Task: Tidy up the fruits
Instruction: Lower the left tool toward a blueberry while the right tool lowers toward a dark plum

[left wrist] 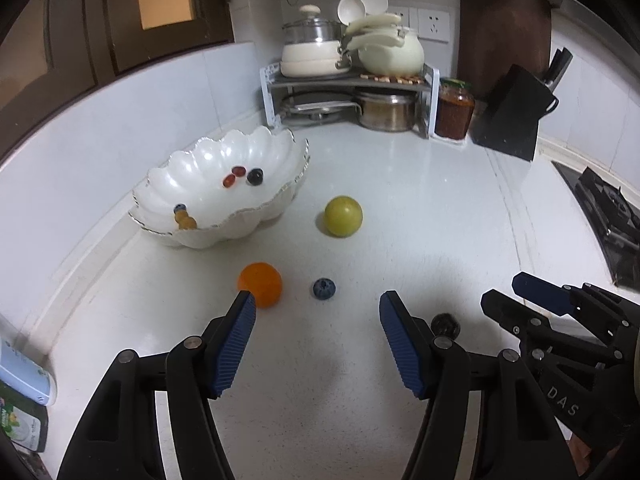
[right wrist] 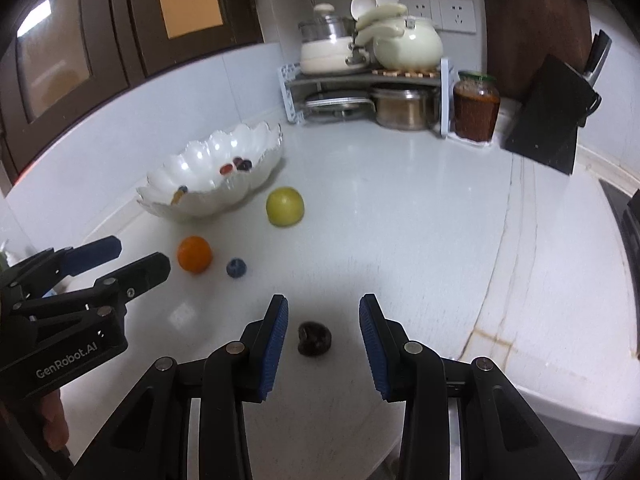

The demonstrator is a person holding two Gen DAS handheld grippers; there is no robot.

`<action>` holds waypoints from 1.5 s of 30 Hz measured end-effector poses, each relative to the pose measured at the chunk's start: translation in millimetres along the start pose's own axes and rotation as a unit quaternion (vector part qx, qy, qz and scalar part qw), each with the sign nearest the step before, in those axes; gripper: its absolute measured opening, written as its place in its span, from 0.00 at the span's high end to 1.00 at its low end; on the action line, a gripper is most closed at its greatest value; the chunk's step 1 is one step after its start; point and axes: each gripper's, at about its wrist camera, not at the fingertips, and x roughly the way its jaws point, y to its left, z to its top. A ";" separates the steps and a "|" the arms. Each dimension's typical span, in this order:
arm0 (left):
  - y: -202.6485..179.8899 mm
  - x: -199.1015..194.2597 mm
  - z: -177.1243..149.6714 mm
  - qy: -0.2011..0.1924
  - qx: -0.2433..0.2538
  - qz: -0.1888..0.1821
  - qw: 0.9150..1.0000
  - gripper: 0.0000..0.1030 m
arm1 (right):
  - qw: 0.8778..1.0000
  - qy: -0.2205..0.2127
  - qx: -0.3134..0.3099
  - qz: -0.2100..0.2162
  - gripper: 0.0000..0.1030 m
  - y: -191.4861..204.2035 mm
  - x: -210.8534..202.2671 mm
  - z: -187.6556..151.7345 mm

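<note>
A white scalloped bowl (left wrist: 200,236) (right wrist: 188,208) holds several small fruits. On the counter lie a yellow-green fruit (left wrist: 343,216) (right wrist: 285,206), an orange (left wrist: 261,283) (right wrist: 194,259), a blueberry (left wrist: 324,289) (right wrist: 236,267) and a dark fruit (left wrist: 445,325) (right wrist: 314,338). My left gripper (left wrist: 318,304) (right wrist: 138,258) is open and empty, with the blueberry just ahead of its jaws and the orange touching the left tip. My right gripper (right wrist: 323,308) (left wrist: 506,292) is open, with the dark fruit lying between its fingers on the counter.
A rack with pots (left wrist: 348,92) and a red jar (left wrist: 454,108) stand at the back corner. A black knife block (left wrist: 516,112) and a dark cutting board (left wrist: 504,28) are at the back right. A stove (left wrist: 612,216) lies right. Bottles (left wrist: 24,384) stand at the left edge.
</note>
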 end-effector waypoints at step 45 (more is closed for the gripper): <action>6.8 103.7 -4.7 0.055 0.058 -0.055 0.995 0.54 | 0.994 0.049 0.082 -0.061 0.63 11.4 62.4 -25.3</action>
